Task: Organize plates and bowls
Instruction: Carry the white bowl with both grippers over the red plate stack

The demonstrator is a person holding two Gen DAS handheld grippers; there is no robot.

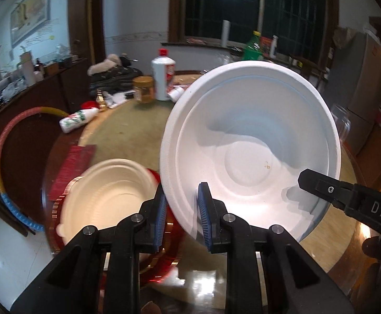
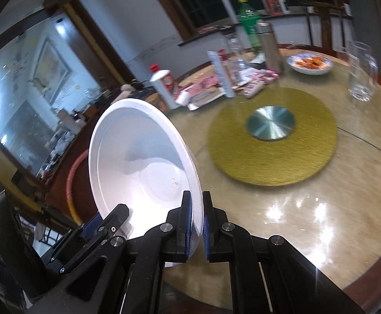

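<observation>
Bowl (image 1: pixel 250 141) rim pinched btwn jaws of both left gripper (image 1: pixel 182 217) & right gripper (image 2: pixel 197 225).

**Count of what I see on and around the table**

I count two white bowls: one large bowl (image 1: pixel 250 141) tilted up in front, one cream bowl (image 1: pixel 106 191) lower left. Two grippers: left gripper (image 1: pixel 181 219), right gripper (image 2: pixel 197 226). One white liquor bottle (image 1: pixel 163 77), one green bottle (image 2: pixel 248 18), one amber jar (image 1: pixel 143 89), one glass tumbler (image 2: pixel 360 70), one food plate (image 2: pixel 309 64), one gold turntable (image 2: pixel 272 137).
</observation>
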